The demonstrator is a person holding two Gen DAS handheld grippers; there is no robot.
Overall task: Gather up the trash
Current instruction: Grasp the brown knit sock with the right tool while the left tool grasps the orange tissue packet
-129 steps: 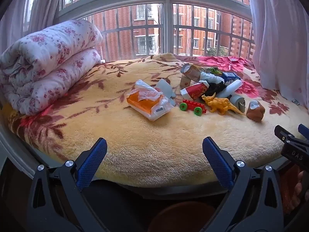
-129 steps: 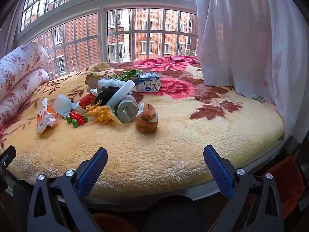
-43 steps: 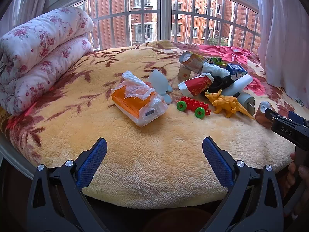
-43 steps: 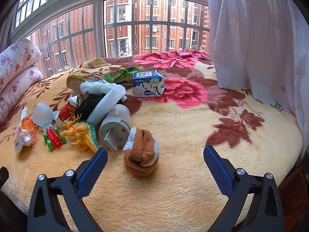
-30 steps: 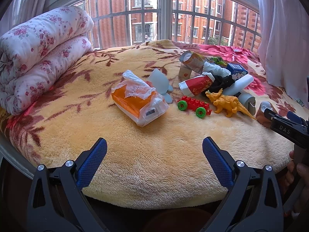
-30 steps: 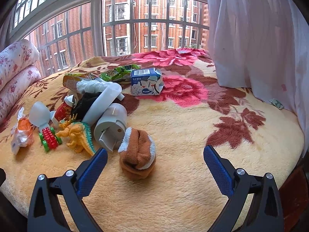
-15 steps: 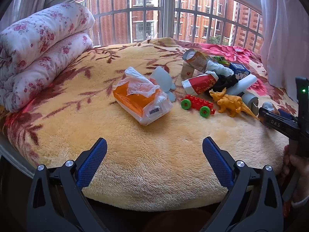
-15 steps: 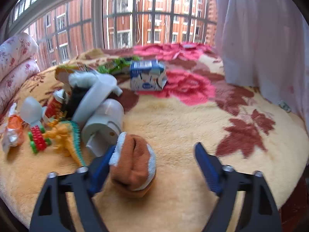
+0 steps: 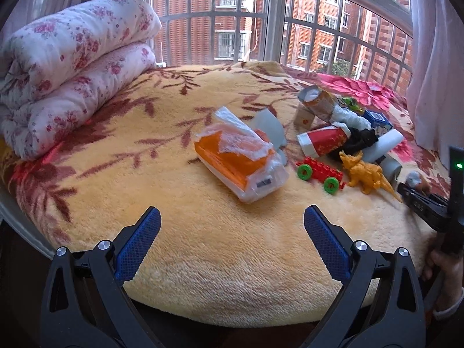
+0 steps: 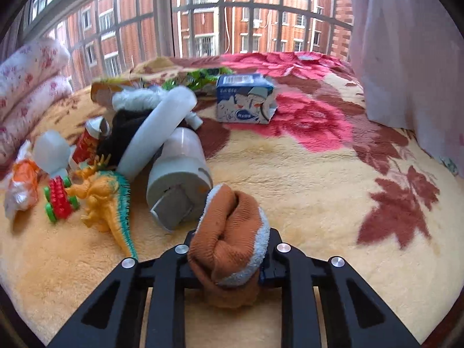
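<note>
Sock: brown ribbed sock roll [image 10: 229, 235] with a white cuff, near the bed's front edge.
Right tool [image 10: 229, 261]: clenched on the sock.
Left tool [image 9: 232, 232]: released, over bare plush blanket [image 9: 203, 246] at the front edge.

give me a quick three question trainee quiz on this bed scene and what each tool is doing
1. True or false: the right tool is shut on the rolled brown sock.
2. Is the left tool open or shut?
3. Which toy lies between the red block car and the grey cylinder?
A) yellow dinosaur
B) blue carton
C) orange packet

Key: 1 true; 2 open, holding nothing; 3 A.
</note>
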